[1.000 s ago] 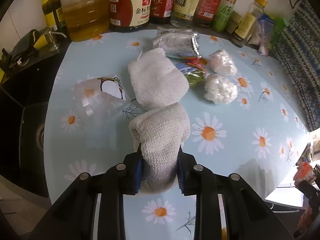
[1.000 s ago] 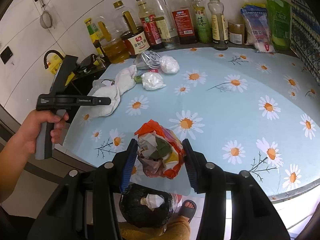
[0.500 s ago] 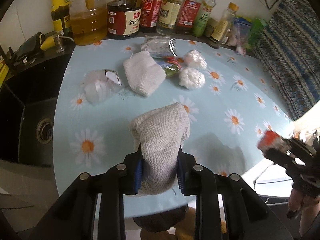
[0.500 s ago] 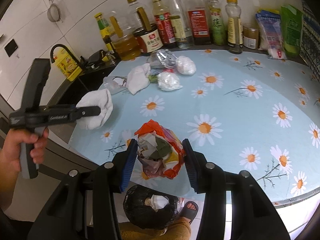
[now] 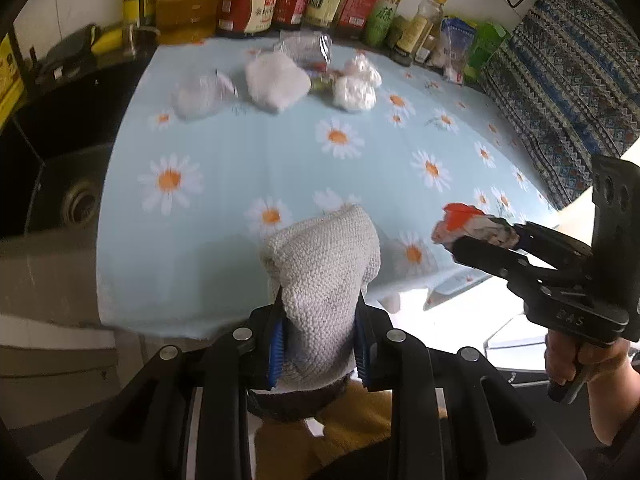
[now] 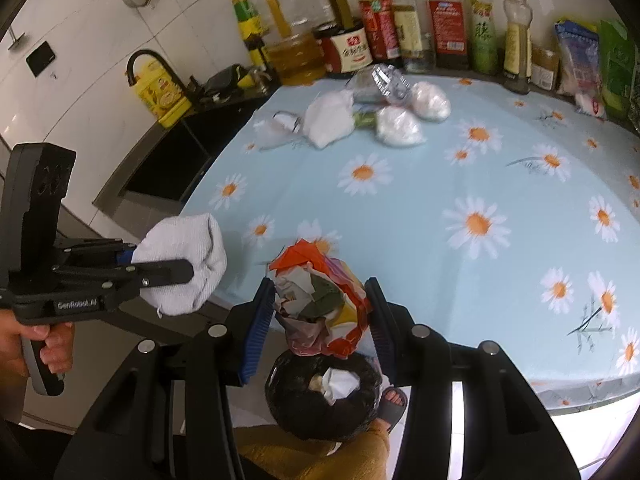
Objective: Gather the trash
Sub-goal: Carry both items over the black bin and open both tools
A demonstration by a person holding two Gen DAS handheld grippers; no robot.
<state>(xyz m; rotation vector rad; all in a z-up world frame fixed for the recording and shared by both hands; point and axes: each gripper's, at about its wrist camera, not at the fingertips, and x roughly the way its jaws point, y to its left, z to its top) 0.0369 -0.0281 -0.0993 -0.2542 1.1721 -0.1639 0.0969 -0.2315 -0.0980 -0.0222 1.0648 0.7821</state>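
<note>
In the left wrist view my left gripper (image 5: 320,340) is shut on a grey-white knitted cloth (image 5: 324,264), held over the near edge of the daisy-print table (image 5: 248,152). The right wrist view shows my right gripper (image 6: 320,312) shut on a crumpled orange and red wrapper bundle (image 6: 320,292), above a black-lined trash bin (image 6: 296,404) with white paper inside. Each gripper shows in the other's view: the left gripper (image 6: 176,260) with the cloth (image 6: 188,236), the right gripper (image 5: 460,240) with the wrapper (image 5: 460,216). More trash lies at the table's far side: a white rag (image 5: 276,80), plastic-wrapped balls (image 5: 354,92), a clear bag (image 5: 200,96).
Oil and sauce bottles (image 6: 380,28) line the wall behind the table. A dark sink (image 5: 76,200) lies left of it, and a patterned fabric (image 5: 560,72) hangs on the right. A person's sandalled foot (image 6: 394,400) and yellow-clad leg (image 6: 304,456) are beside the bin.
My left gripper has drawn back from the trash pile to the table's near edge with the cloth in it, ending close to the right gripper. The right gripper shifted a little, still holding the wrapper.
</note>
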